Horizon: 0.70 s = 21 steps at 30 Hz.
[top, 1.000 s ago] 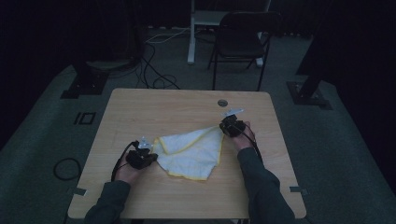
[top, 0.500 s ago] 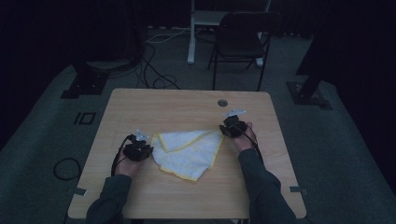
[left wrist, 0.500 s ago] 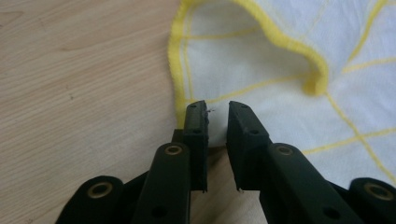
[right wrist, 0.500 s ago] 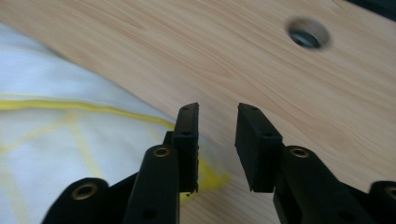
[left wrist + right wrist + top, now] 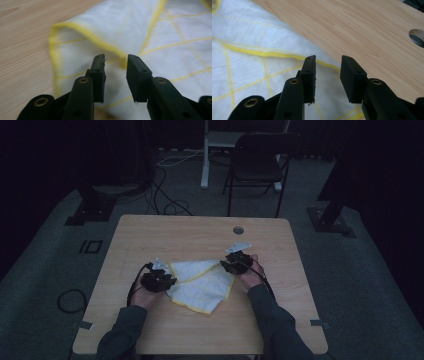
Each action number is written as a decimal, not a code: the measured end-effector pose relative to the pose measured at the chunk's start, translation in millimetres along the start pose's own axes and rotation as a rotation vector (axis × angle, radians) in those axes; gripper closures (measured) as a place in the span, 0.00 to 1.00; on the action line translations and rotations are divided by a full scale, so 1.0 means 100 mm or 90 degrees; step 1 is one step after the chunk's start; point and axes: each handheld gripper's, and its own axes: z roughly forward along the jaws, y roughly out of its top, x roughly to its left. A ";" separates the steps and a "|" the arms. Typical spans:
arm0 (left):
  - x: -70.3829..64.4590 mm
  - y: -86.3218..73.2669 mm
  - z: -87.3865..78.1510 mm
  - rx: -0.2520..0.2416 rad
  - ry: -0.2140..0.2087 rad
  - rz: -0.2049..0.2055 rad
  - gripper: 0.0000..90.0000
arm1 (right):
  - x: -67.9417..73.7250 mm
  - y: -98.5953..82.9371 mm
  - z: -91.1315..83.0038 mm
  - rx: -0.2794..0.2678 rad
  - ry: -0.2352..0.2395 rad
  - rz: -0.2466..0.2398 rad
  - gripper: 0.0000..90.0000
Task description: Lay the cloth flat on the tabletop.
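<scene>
In the high view, a white cloth (image 5: 202, 282) with yellow edging lay crumpled and partly folded near the middle of the wooden table (image 5: 200, 235), a little toward the near side. The left gripper (image 5: 159, 279) rested at the cloth's left edge and the right gripper (image 5: 236, 262) at its far right corner, each held in a hand with a dark sleeve behind it. A round hole (image 5: 238, 229) sat in the tabletop beyond the right gripper, and a dark chair (image 5: 260, 165) stood on the floor past the far edge.

In the left gripper view, the left gripper (image 5: 115, 61) stood narrowly parted with nothing between its jaws, just above a yellow hem where folds of the cloth (image 5: 175, 32) met; bare table (image 5: 22, 37) lay to the left.

In the right gripper view, the right gripper (image 5: 328, 63) was likewise narrowly parted and empty, poised over the cloth's (image 5: 244, 47) yellow border, with bare wood (image 5: 362, 30) and the hole (image 5: 418, 36) beyond.
</scene>
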 end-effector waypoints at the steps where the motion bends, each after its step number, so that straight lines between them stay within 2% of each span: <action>1: -0.02 0.01 0.00 0.001 -0.004 0.003 0.74 | 0.01 -0.01 0.00 0.000 0.002 -0.002 0.73; 3: -0.03 0.01 0.01 0.003 -0.006 0.006 0.73 | 0.04 -0.02 -0.02 -0.002 0.006 -0.006 0.73; 5: -0.06 0.03 0.05 0.021 -0.006 0.006 0.74 | 0.07 -0.03 -0.04 -0.004 0.010 -0.012 0.73; 11: -0.08 0.04 0.09 0.032 -0.005 0.008 0.88 | 0.16 -0.10 -0.08 -0.009 0.021 -0.024 0.72; 14: -0.08 0.04 0.09 0.030 0.000 0.010 0.98 | 0.21 -0.14 -0.10 -0.007 0.027 -0.032 0.72; 21: -0.05 0.09 0.09 0.015 0.006 0.005 1.00 | 0.31 -0.24 -0.12 -0.005 0.036 -0.042 0.73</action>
